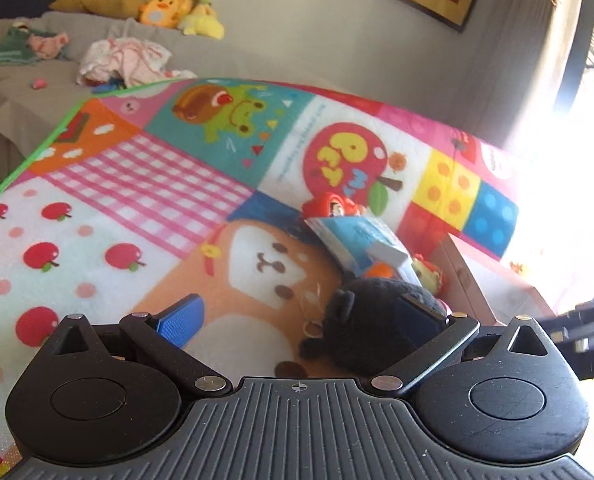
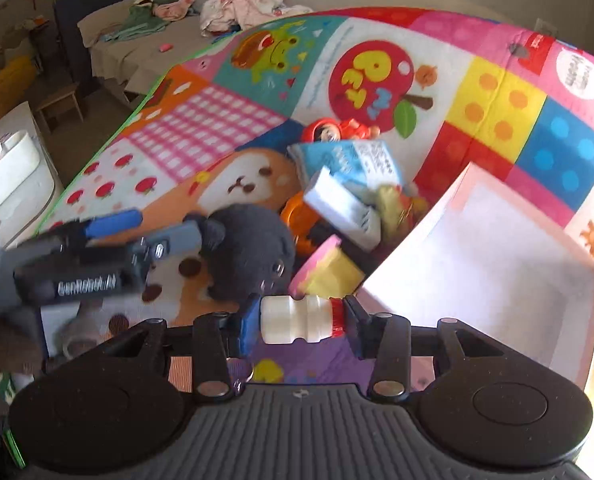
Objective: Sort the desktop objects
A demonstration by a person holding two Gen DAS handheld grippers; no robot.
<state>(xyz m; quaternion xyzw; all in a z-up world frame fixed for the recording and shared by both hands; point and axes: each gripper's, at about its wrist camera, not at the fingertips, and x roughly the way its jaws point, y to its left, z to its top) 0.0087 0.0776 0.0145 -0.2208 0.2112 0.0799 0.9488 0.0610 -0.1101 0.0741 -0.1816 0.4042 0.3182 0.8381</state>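
From the left wrist camera, the left gripper (image 1: 297, 320) hangs with its jaws spread wide and gripping nothing, its right finger just beside a black plush toy (image 1: 361, 320) on the cartoon play mat (image 1: 137, 184), probably lined up as the next pick. From the right wrist camera, the right gripper (image 2: 299, 320) clamps a small white drink bottle (image 2: 297, 319) end to end, lying crosswise between the pads, beside the open white box (image 2: 497, 240), likely its destination, while a blue packet (image 2: 353, 160) and other toys wait piled nearby.
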